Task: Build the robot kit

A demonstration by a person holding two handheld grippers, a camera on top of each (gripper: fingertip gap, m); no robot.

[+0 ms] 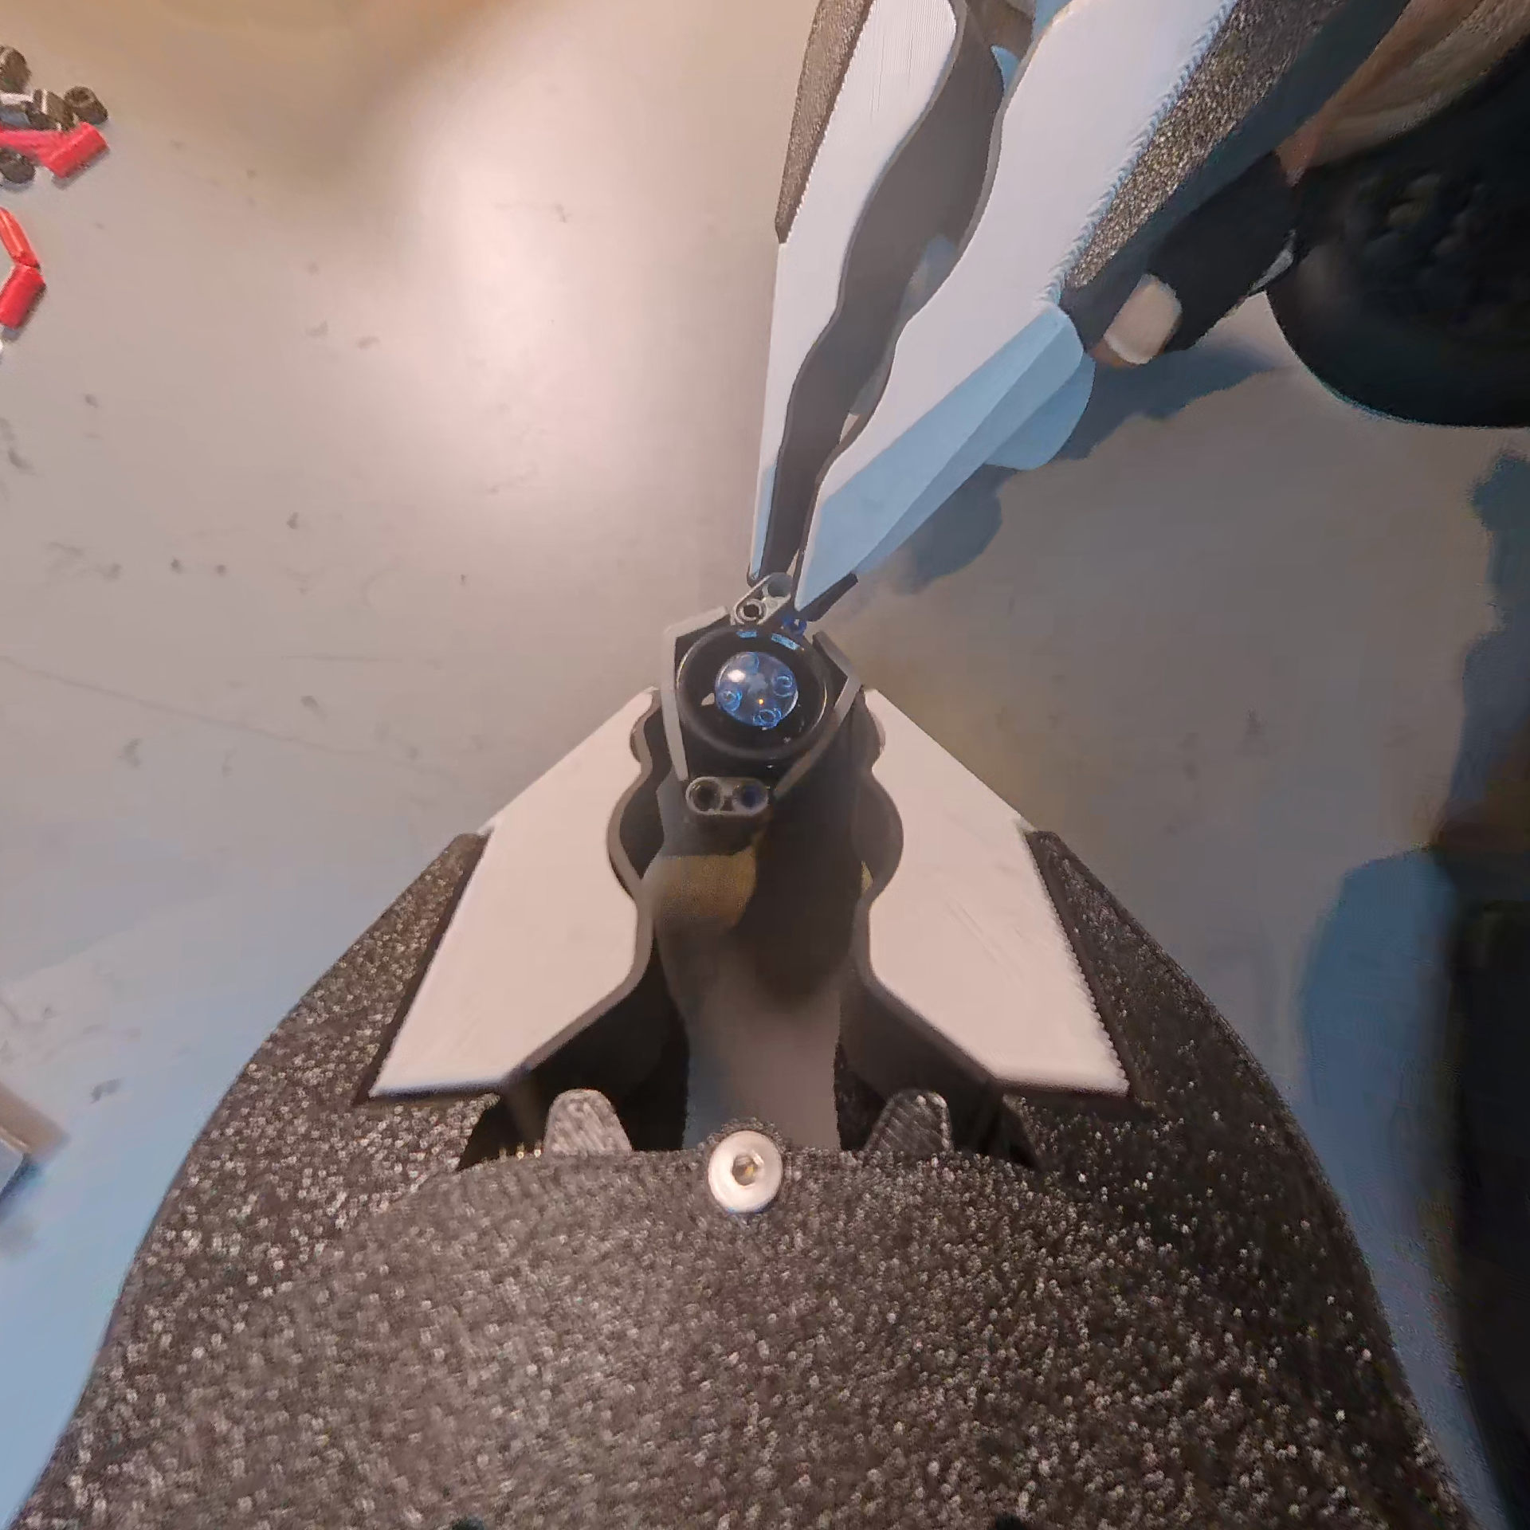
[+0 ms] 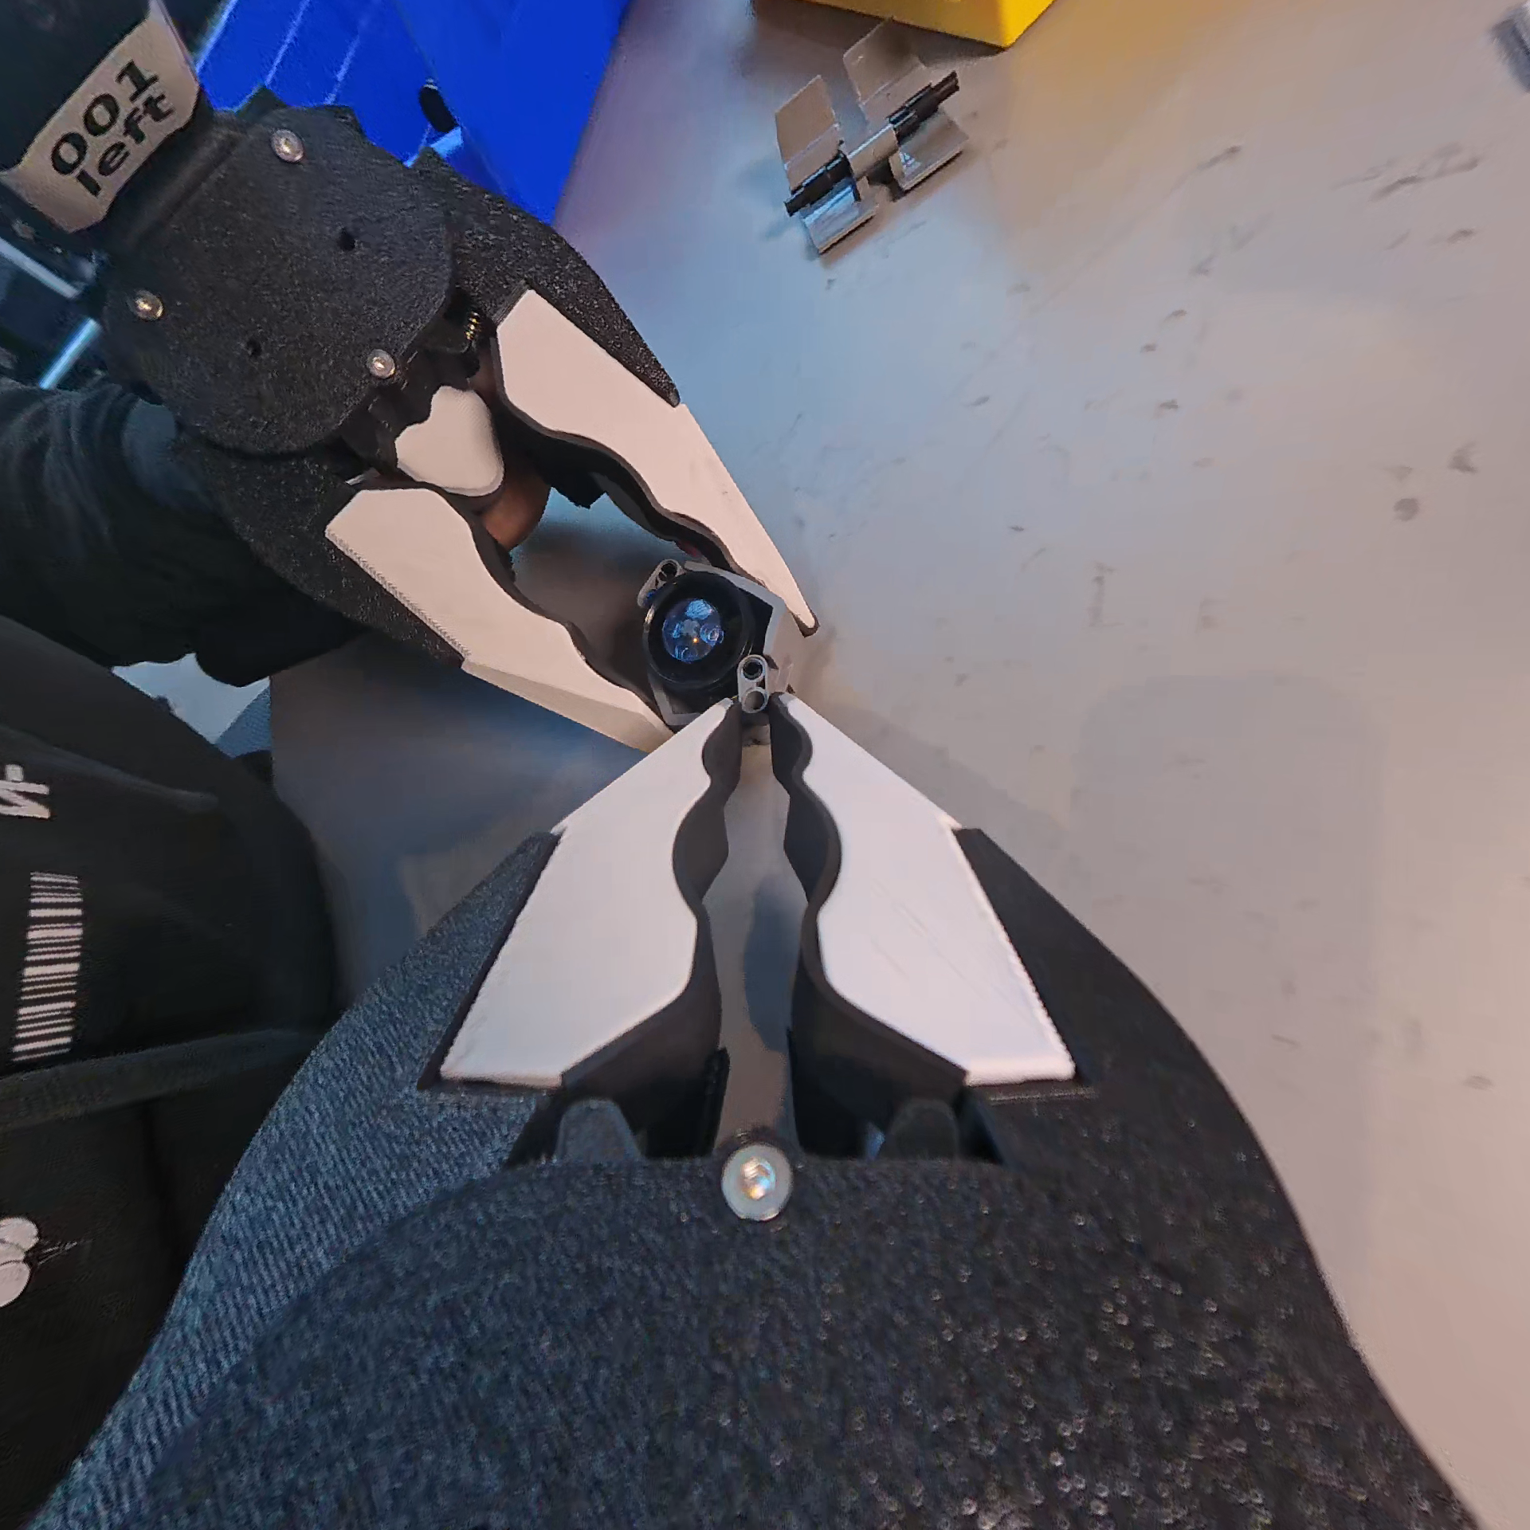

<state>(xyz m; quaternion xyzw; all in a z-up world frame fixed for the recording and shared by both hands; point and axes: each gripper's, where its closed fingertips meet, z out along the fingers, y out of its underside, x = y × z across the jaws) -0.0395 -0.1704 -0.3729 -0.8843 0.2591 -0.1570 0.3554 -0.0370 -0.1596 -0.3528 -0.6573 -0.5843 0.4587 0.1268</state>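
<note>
The left gripper (image 1: 757, 712), with a grainy black printed body and smooth white wedge fingers lined in wavy black rubber, has its fingers clamped on a small camera lens module (image 1: 753, 700): a black round barrel with a glossy blue-tinted glass dome, set in a grey angular housing with small two-hole mounting ears at top and bottom. The module is held off the table, its lens facing back at the left wrist camera.

The right gripper (image 2: 752, 704), of the same build, has its fingertips nearly together, pinching the upper mounting ear (image 2: 754, 680) of that module.

Below lies a pale, scuffed tabletop (image 1: 414, 414). Farther off are red and black cylindrical connectors (image 1: 50, 137), folded sheet-metal brackets (image 2: 869, 141) with black pins, a blue bin (image 2: 464, 74) and a yellow box (image 2: 927, 16).
</note>
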